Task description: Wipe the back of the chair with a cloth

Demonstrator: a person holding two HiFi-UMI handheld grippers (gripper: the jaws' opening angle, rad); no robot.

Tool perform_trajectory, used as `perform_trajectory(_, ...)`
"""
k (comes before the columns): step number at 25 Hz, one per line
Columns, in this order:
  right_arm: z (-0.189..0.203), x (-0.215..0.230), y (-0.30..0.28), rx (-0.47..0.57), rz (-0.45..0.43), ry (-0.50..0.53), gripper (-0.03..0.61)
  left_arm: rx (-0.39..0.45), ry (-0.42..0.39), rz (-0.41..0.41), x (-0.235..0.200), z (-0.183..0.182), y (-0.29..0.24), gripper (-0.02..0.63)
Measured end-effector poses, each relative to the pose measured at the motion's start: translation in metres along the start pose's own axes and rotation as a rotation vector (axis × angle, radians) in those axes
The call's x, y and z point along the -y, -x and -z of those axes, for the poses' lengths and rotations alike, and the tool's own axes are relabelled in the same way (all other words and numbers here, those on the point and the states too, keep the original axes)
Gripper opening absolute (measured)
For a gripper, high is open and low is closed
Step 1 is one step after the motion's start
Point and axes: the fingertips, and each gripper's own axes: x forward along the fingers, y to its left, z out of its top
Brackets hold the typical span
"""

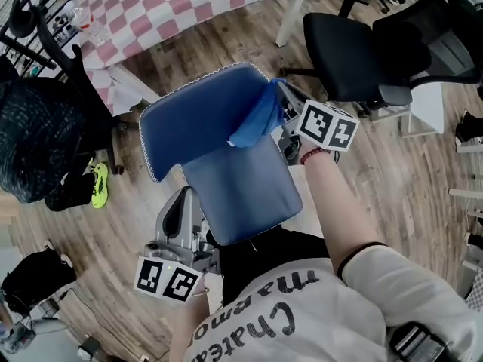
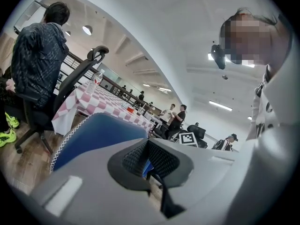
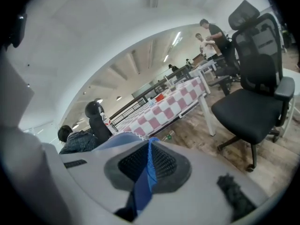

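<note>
A blue chair stands just in front of me, with its back (image 1: pixel 200 115) at the far side and its seat (image 1: pixel 245 191) nearer. A blue cloth (image 1: pixel 256 119) drapes against the back's right edge. My right gripper (image 1: pixel 285 119) is shut on it, and a strip of the cloth (image 3: pixel 143 186) runs between that gripper's (image 3: pixel 150 161) pads. My left gripper (image 1: pixel 177 221) hangs low beside the seat's front left corner, apart from the cloth. Its jaws (image 2: pixel 147 159) are closed together with nothing held, and the chair back (image 2: pixel 93 135) rises beyond them.
A black office chair (image 1: pixel 355 47) stands at the right, close to my right hand. A table with a pink checked cloth (image 1: pixel 173 2) lies beyond the blue chair. A person sits at the left (image 1: pixel 30 134), with a black bag (image 1: pixel 34 277) on the wooden floor.
</note>
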Motion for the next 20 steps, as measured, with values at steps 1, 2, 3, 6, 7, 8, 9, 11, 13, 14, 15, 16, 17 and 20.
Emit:
perform_trajectory(1,-0.001,0.002,0.004,0.012,0.017,-0.009,0.026,-0.005,-0.001,0.010,-0.001,0.000,0.000,0.005)
perform_trajectory(2,-0.001,0.003,0.007,0.020,0.031,-0.012,0.026,-0.009,-0.002,0.019,-0.003,-0.001,0.000,0.005)
perform_trajectory(3,0.001,0.002,0.010,0.025,0.042,-0.014,0.026,-0.012,-0.003,0.027,-0.005,-0.003,0.002,0.005)
perform_trajectory(6,0.010,-0.008,0.015,0.032,0.059,-0.025,0.026,-0.025,-0.009,0.056,-0.010,-0.011,0.006,0.005)
perform_trajectory(7,0.013,-0.014,0.014,0.034,0.057,-0.027,0.026,-0.033,-0.013,0.067,-0.012,-0.013,0.008,0.005)
perform_trajectory(8,0.018,-0.023,0.013,0.035,0.051,-0.027,0.026,-0.044,-0.019,0.076,-0.014,-0.015,0.011,0.005)
perform_trajectory(9,0.025,-0.033,0.010,0.033,0.042,-0.024,0.026,-0.056,-0.026,0.082,-0.018,-0.016,0.015,0.005)
perform_trajectory(11,0.041,-0.058,0.003,0.017,0.018,-0.009,0.026,-0.079,-0.036,0.089,-0.028,-0.018,0.026,0.005)
perform_trajectory(13,0.061,-0.085,-0.007,-0.003,-0.010,0.003,0.026,-0.100,-0.043,0.094,-0.041,-0.020,0.037,0.005)
perform_trajectory(14,0.072,-0.098,-0.012,-0.013,-0.024,0.006,0.026,-0.111,-0.046,0.098,-0.047,-0.020,0.042,0.005)
perform_trajectory(15,0.082,-0.111,-0.016,-0.023,-0.038,0.009,0.026,-0.122,-0.051,0.103,-0.053,-0.021,0.047,0.005)
perform_trajectory(16,0.092,-0.123,-0.020,-0.032,-0.050,0.012,0.026,-0.132,-0.055,0.108,-0.058,-0.022,0.051,0.005)
perform_trajectory(17,0.101,-0.134,-0.024,-0.040,-0.060,0.012,0.026,-0.140,-0.059,0.113,-0.064,-0.024,0.055,0.005)
perform_trajectory(20,0.122,-0.164,-0.035,-0.058,-0.081,0.009,0.026,-0.157,-0.069,0.134,-0.079,-0.031,0.065,0.005)
